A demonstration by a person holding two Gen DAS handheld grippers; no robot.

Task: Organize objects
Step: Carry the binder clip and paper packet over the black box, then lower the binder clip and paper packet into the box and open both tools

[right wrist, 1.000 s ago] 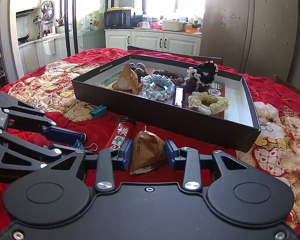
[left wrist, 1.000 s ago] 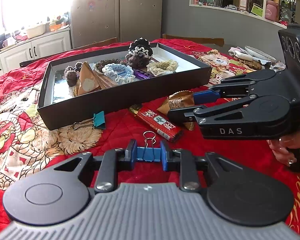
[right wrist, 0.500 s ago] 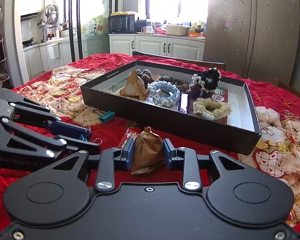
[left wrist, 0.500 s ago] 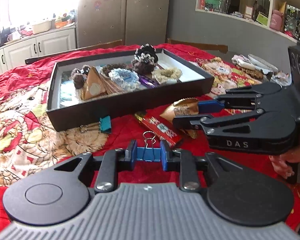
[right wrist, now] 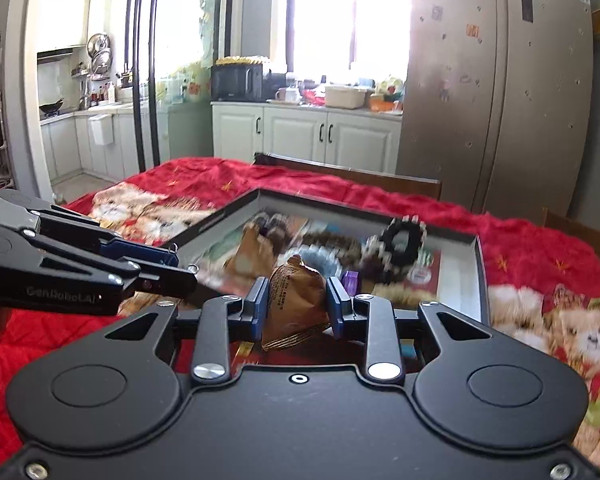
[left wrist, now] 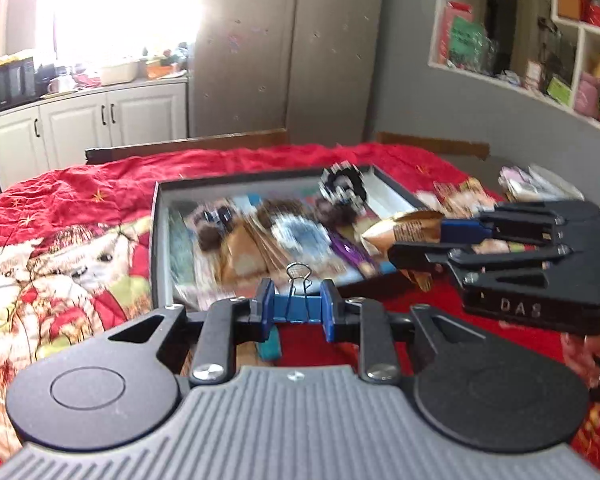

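My left gripper (left wrist: 296,307) is shut on a blue binder clip (left wrist: 297,309), held in the air just before the near wall of a black box (left wrist: 154,240). My right gripper (right wrist: 298,305) is shut on a brown snack packet (right wrist: 296,300), also lifted, above the box's near edge. In the left wrist view the right gripper (left wrist: 414,246) comes in from the right with the packet (left wrist: 404,232) over the box. In the right wrist view the left gripper (right wrist: 172,266) comes in from the left. The box (right wrist: 478,276) holds crocheted scrunchies, snack packets and a purple bar, all blurred.
A red quilt with bear prints (left wrist: 60,264) covers the table. A teal binder clip (left wrist: 270,346) lies on it below my left gripper. Wooden chair backs (left wrist: 188,146) stand beyond the far edge. A hand (left wrist: 584,356) grips the right tool. Shelves (left wrist: 540,40) line the right wall.
Both grippers have risen off the quilt with the clip and the packet and moved toward the box. The red bar that lay before them is now hidden.
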